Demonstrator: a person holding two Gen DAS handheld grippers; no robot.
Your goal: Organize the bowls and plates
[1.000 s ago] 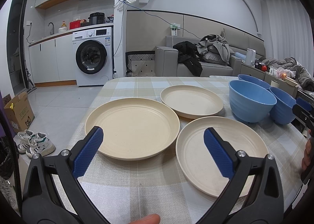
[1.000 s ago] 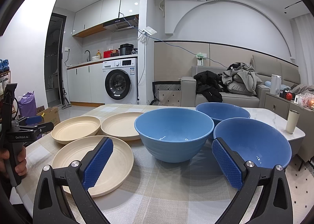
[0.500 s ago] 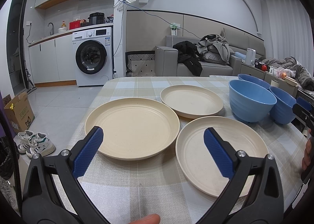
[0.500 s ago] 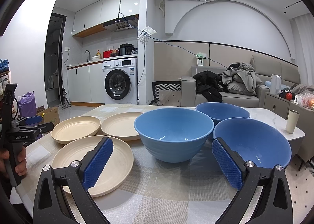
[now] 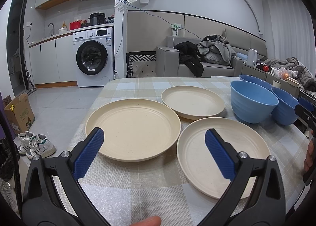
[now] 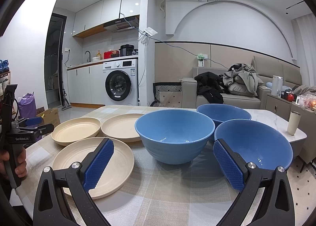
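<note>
Three cream plates lie flat on the checked tablecloth: a left plate (image 5: 132,128), a far plate (image 5: 192,101) and a near right plate (image 5: 199,150). Three blue bowls stand to their right: a middle bowl (image 6: 174,139), a far bowl (image 6: 224,111) and a near right bowl (image 6: 256,143). My left gripper (image 5: 154,147) is open and empty, hovering before the left and near right plates. My right gripper (image 6: 164,161) is open and empty, in front of the middle bowl, between the near plate (image 6: 116,163) and the near right bowl.
The table's left edge (image 5: 83,127) drops to a tiled floor with shoes (image 5: 36,145) and a cardboard box (image 5: 18,113). A white cup (image 6: 293,122) stands on a marble side table right of the bowls. A sofa (image 5: 199,63) sits behind the table.
</note>
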